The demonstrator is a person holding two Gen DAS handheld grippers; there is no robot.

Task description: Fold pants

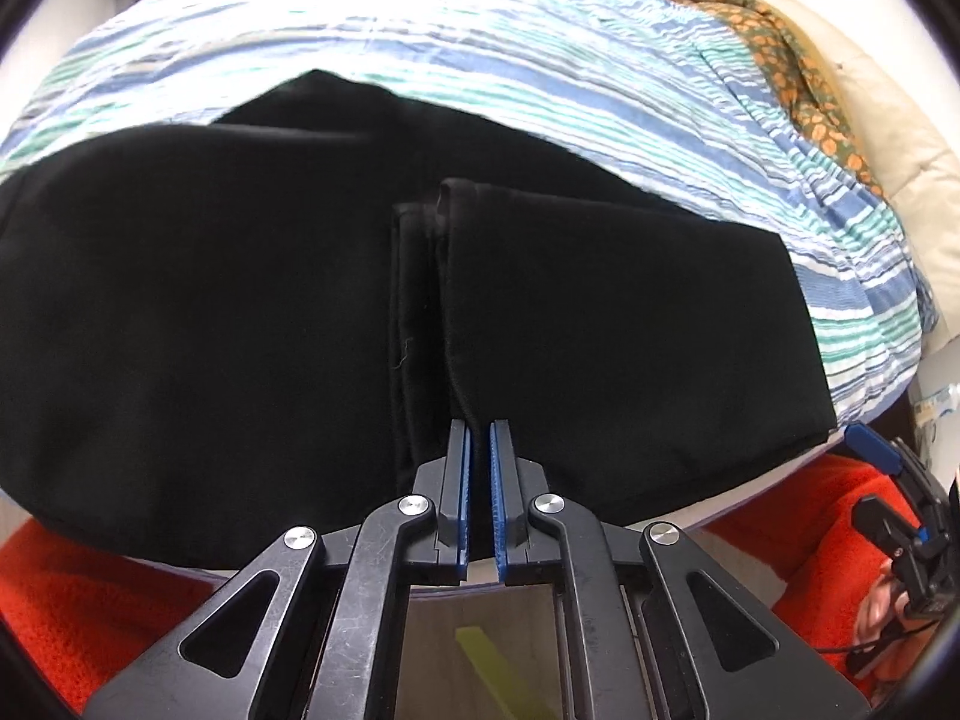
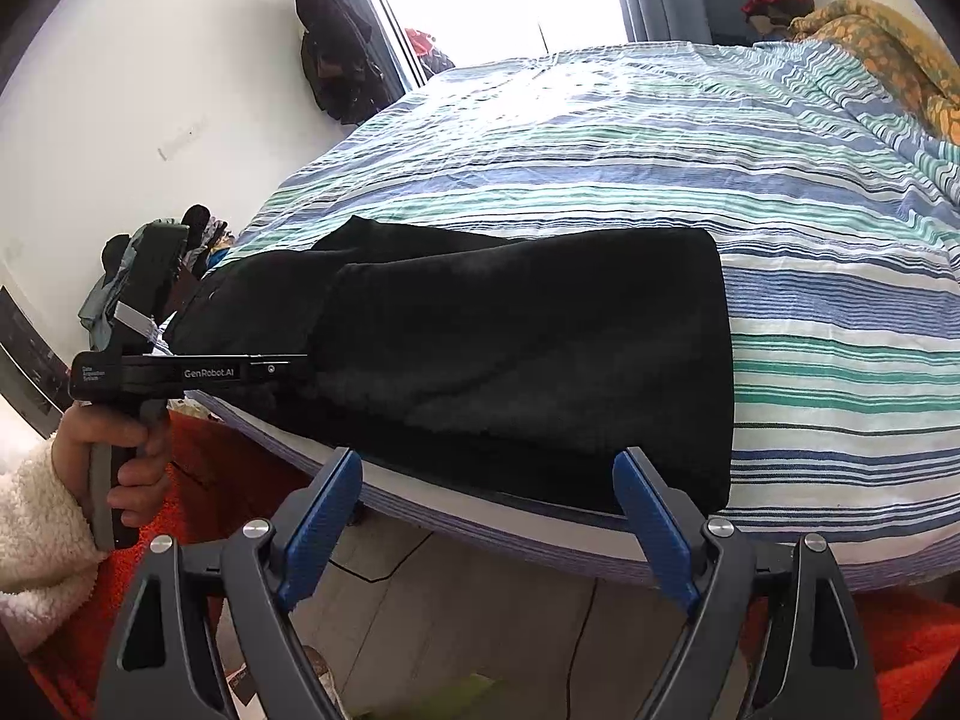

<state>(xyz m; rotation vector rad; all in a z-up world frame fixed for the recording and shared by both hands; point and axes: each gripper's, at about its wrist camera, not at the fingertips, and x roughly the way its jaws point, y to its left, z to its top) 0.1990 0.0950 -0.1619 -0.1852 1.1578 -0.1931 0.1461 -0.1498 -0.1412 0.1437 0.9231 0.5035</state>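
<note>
Black cloth fills most of my left wrist view: the pants [image 1: 240, 300] lie folded on the striped bedspread [image 1: 540, 60], along the near edge of the bed. Going left to right, I see one broad dark panel, then a hemmed edge [image 1: 447, 276] running straight toward me. My left gripper [image 1: 478, 438] has its blue pads pressed nearly together on that hem, pinching it. Right of the hem a flatter layer ends in a straight edge, and beyond that the bedspread lies open.

From the right wrist view, a hand [image 2: 120, 450] in a fleecy sleeve holds the left tool at the pants' left end. My right gripper [image 2: 489, 468] is spread wide, fingers apart, just off the bed's near edge and touching nothing. Past the pants' right edge [image 2: 723, 360], plenty of bare bedspread remains.
</note>
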